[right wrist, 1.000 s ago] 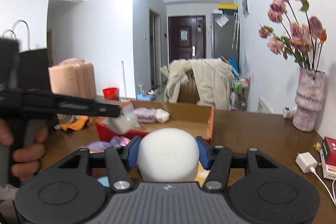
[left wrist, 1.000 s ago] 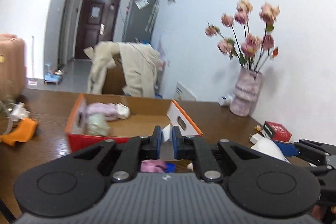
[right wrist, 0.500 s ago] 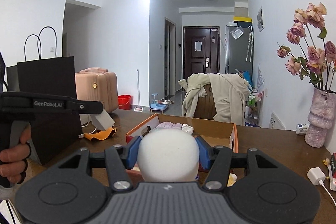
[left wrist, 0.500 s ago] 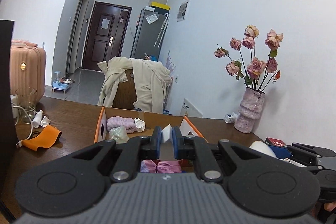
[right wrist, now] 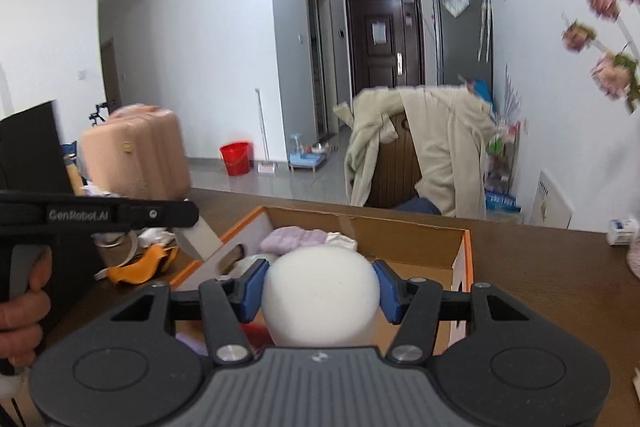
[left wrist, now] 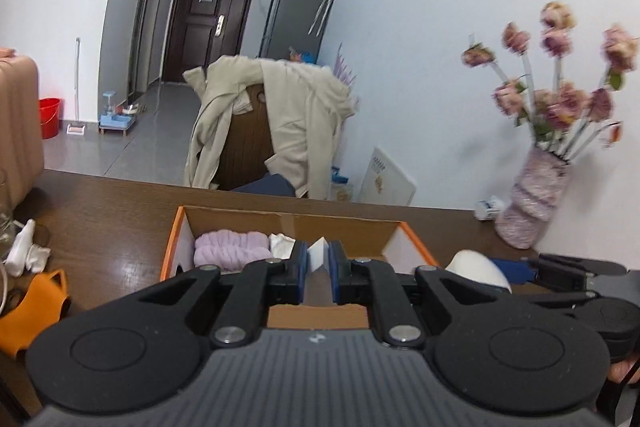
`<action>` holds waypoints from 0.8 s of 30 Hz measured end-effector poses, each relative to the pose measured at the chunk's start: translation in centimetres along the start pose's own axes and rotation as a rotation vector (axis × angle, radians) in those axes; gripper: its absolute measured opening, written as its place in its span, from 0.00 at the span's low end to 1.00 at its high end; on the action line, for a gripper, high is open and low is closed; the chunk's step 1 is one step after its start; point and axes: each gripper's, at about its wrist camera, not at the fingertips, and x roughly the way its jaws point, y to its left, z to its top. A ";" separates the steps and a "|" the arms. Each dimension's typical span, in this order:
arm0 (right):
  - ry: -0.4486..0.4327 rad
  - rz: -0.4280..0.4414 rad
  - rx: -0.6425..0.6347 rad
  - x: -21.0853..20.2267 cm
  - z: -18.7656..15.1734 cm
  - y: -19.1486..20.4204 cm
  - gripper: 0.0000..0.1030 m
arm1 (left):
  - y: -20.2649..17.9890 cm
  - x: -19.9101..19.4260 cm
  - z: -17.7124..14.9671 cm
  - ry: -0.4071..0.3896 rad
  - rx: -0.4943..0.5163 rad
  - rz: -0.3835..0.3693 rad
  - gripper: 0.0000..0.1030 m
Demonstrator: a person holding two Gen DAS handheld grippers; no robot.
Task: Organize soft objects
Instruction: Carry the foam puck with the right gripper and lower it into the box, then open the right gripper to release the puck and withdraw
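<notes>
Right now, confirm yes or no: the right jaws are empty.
No: in the right wrist view the right gripper is shut on a round white foam ball, pressed between its blue pads.

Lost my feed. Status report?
Left gripper shut on white wedge. Right gripper shut on foam ball. Both over box. Nothing blocking.

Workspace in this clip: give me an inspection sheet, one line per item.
Surface: dark wooden table.
Job's things: orange-edged cardboard box holding a lilac plush item; white foam ball; white sponge wedge.
Clutter: orange fabric piece, small white bottle, vase of pink flowers.
Grippers: left gripper shut on white sponge wedge; right gripper shut on white foam ball, over the box.
Cables: white cord, table's left edge.
Surroundings: coat-draped chair, pink suitcase, red bucket.
</notes>
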 end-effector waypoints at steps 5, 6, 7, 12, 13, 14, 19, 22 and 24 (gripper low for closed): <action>0.064 -0.017 0.030 7.1 2.4 -2.9 0.54 | 1.7 6.8 1.0 0.096 -0.014 0.029 0.12; 0.080 -0.013 0.049 8.6 2.9 -3.4 0.54 | 2.2 8.1 0.9 0.122 -0.024 0.032 0.12; 0.092 -0.009 0.070 10.0 3.2 -3.9 0.55 | 2.6 9.4 0.8 0.154 -0.030 0.038 0.12; 0.228 0.015 0.203 18.1 3.7 -6.3 0.55 | 3.8 14.7 -0.5 0.283 -0.016 0.075 0.13; 0.251 -0.003 0.213 19.5 3.5 -6.5 0.55 | 4.1 15.6 -0.7 0.304 -0.009 0.087 0.13; 0.273 -0.023 0.223 20.9 3.3 -6.6 0.55 | 4.3 16.2 -0.8 0.318 -0.009 0.100 0.13; 0.355 -0.056 0.301 25.4 1.9 -7.4 0.60 | 4.9 17.8 -1.1 0.354 0.006 0.132 0.40; 0.384 -0.047 0.306 26.3 1.3 -7.3 0.69 | 4.9 17.4 -1.1 0.333 0.013 0.134 0.51; 0.381 -0.037 0.313 26.2 1.3 -7.2 0.72 | 5.0 17.1 -0.9 0.332 0.008 0.132 0.52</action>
